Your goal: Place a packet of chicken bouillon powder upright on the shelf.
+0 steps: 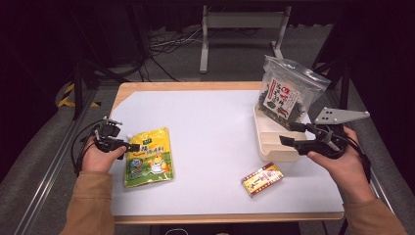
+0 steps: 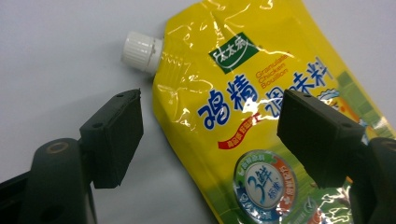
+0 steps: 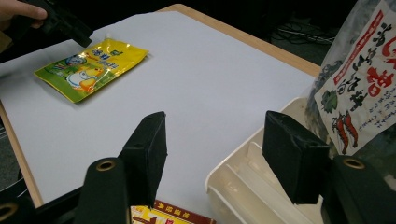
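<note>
A yellow spouted pouch (image 1: pixel 149 156) of chicken bouillon lies flat at the table's left, its white cap (image 2: pixel 141 50) pointing to the far left. My left gripper (image 1: pixel 126 137) hovers over the pouch's top left corner. In the left gripper view this gripper (image 2: pixel 212 107) is open, one jaw over bare table and the other over the pouch (image 2: pixel 243 116), neither pressing on it. My right gripper (image 1: pixel 288 132) is open at the right, its jaws over the near end of a white slotted rack (image 1: pixel 274 147). Nothing sits between the jaws of this gripper (image 3: pixel 215 123).
A clear bag of dark dried snack (image 1: pixel 286 93) with a red and white label stands upright in the rack's far end. A small red and yellow box (image 1: pixel 262 179) lies near the front edge, left of my right hand. The table has a wooden rim (image 1: pixel 186 86).
</note>
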`<control>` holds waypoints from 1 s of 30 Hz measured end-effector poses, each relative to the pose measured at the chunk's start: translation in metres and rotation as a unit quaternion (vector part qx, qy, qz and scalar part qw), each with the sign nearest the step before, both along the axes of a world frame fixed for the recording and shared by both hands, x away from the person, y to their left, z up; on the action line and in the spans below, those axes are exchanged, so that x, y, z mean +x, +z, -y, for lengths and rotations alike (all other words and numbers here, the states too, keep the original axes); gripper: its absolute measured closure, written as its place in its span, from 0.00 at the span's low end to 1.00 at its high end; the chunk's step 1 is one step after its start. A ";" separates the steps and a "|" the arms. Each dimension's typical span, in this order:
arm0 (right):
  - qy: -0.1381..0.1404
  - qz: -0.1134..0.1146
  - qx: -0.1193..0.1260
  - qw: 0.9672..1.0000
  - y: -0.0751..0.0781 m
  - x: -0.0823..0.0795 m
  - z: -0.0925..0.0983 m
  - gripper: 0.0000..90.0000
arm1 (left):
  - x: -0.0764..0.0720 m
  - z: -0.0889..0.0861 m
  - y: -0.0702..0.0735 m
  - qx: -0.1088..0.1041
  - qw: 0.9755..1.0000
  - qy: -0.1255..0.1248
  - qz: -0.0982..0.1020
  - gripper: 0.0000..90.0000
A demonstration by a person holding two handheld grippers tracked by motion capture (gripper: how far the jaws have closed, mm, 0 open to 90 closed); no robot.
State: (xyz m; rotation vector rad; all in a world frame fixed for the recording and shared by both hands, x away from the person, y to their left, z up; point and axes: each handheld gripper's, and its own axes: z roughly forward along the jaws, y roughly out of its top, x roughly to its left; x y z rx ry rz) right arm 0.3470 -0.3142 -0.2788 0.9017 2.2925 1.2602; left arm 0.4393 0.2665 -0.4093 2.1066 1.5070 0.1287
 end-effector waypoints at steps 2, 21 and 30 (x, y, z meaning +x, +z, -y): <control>0.001 0.000 0.000 1.000 -0.001 0.000 -0.001 0.44 | 0.001 -0.001 -0.002 0.001 1.000 0.002 -0.003 0.28; 0.012 -0.007 0.002 1.000 -0.009 -0.002 -0.004 0.43 | 0.005 0.006 -0.015 0.020 0.998 0.002 -0.059 0.38; 0.017 -0.012 0.005 1.000 -0.012 -0.001 -0.008 0.42 | 0.003 0.018 -0.015 0.061 0.997 0.004 -0.053 0.51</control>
